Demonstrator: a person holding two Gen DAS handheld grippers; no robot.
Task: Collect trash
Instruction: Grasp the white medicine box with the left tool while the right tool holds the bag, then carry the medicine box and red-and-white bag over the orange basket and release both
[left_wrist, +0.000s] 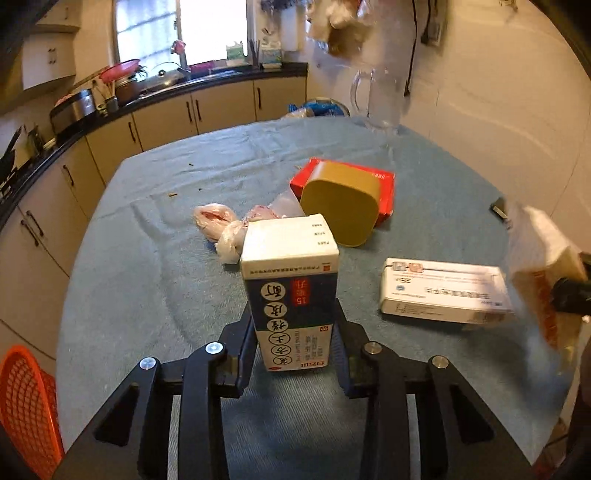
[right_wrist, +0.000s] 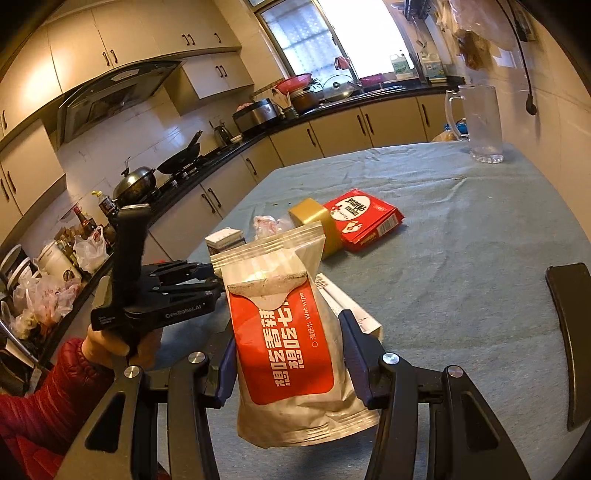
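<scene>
My left gripper (left_wrist: 293, 325) is shut on a blue and white medicine carton (left_wrist: 291, 288), held above the grey-blue tablecloth (left_wrist: 155, 258). My right gripper (right_wrist: 288, 354) is shut on a red and silver wet wipe pack (right_wrist: 284, 332), held above the table; it shows blurred in the left wrist view (left_wrist: 543, 273). On the cloth lie a flat white medicine box (left_wrist: 443, 291), crumpled pink plastic bags (left_wrist: 218, 225), a yellow-brown box (left_wrist: 341, 206) and a red box (left_wrist: 380, 184) under it. The left gripper also shows in the right wrist view (right_wrist: 218, 273), holding the carton (right_wrist: 225, 240).
An orange mesh basket (left_wrist: 26, 410) stands low at the left of the table. A clear glass pitcher (right_wrist: 480, 122) stands at the table's far edge. A dark chair back (right_wrist: 572, 332) is at the right. Kitchen counters with pots run along the left wall.
</scene>
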